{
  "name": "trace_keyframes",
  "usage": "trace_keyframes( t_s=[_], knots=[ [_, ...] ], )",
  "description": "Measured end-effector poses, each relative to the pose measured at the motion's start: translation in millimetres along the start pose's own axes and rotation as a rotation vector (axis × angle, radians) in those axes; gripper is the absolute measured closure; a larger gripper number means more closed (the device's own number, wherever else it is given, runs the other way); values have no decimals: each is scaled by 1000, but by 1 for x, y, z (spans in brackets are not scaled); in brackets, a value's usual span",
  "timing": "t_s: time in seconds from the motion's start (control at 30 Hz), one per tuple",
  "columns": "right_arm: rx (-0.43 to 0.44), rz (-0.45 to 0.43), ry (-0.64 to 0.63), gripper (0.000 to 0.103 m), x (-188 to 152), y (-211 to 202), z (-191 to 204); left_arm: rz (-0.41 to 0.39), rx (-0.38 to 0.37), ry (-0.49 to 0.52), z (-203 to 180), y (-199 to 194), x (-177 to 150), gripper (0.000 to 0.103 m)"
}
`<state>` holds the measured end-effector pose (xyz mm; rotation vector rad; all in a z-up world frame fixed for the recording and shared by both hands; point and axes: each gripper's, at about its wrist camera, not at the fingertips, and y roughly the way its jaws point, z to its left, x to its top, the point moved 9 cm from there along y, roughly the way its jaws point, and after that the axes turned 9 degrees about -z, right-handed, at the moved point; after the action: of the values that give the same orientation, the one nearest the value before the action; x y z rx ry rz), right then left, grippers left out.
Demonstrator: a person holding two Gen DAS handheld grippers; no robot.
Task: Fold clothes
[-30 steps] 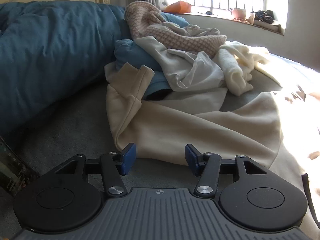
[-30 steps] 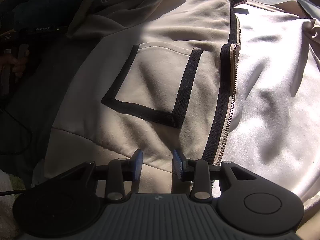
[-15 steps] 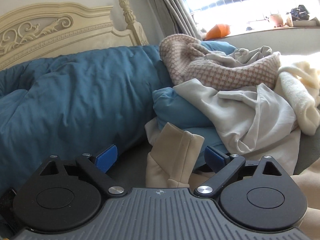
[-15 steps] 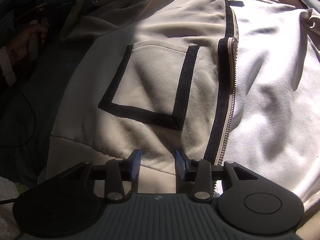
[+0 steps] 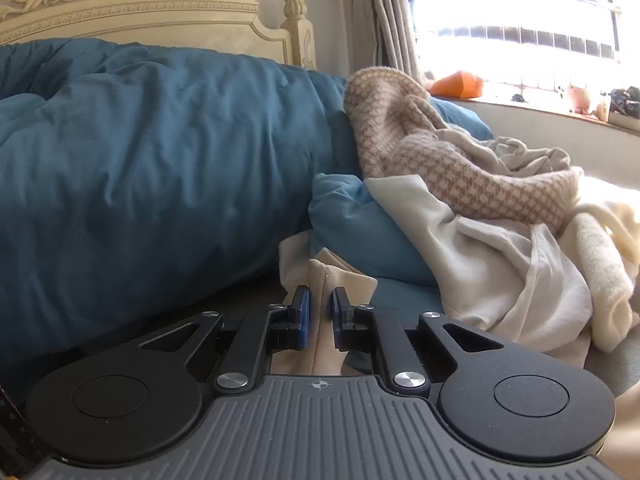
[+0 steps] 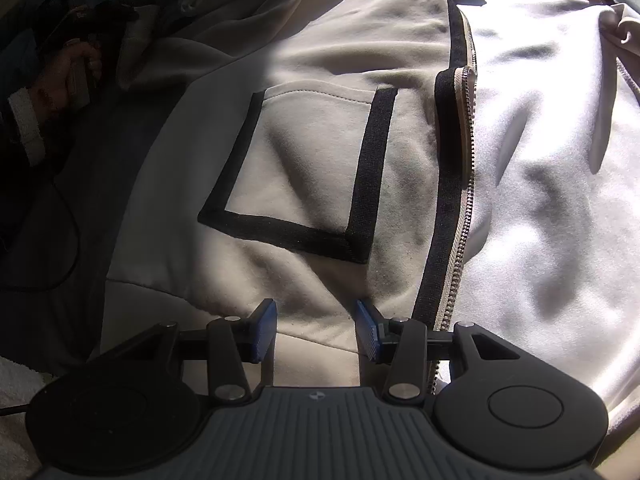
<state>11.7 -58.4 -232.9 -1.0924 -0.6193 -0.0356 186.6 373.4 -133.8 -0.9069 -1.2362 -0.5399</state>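
A cream zip-up jacket (image 6: 320, 80) lies spread flat on the grey bed, with a black-trimmed pocket (image 6: 304, 184) and a black-edged zipper (image 6: 460, 184) running down its middle. My right gripper (image 6: 316, 328) hovers open over the jacket's bottom hem, just left of the zipper, holding nothing. In the left wrist view, my left gripper (image 5: 319, 318) is shut on the jacket's cream sleeve cuff (image 5: 320, 280), which stands up between the blue pads.
A blue duvet (image 5: 140, 168) fills the left, under a carved headboard (image 5: 140, 4). A pile of clothes (image 5: 480, 208) lies on the right near the sunlit window. A person's hand (image 6: 60, 84) and a cable (image 6: 68, 248) sit left of the jacket.
My left gripper moved up to the sleeve cuff and closed on it. The right gripper stayed over the hem and its fingers spread a little wider.
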Motion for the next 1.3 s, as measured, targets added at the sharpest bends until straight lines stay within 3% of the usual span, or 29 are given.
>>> trace_keyframes(
  t_s=[0.13,0.27,0.53,0.67,0.9,1.07,1.3],
  knots=[
    [1,1,-7,50,0,1,2,-31,34,-156,43,-12,23,95],
    [-4,-1,-16,49,0,1,4,-54,83,-213,90,-18,35,96],
    [-13,-2,-18,44,-1,2,7,109,180,-181,146,-6,-31,96],
    [-15,-2,-21,43,-1,1,6,180,217,-154,156,-5,-63,95],
    [-16,-1,-25,42,-1,1,6,254,255,-188,175,-22,-81,95],
    [-16,-3,-23,42,-3,0,7,348,266,-177,179,-32,-93,95],
    [-16,-10,-20,42,-6,-2,8,401,265,-39,175,-40,-104,89]
  ],
)
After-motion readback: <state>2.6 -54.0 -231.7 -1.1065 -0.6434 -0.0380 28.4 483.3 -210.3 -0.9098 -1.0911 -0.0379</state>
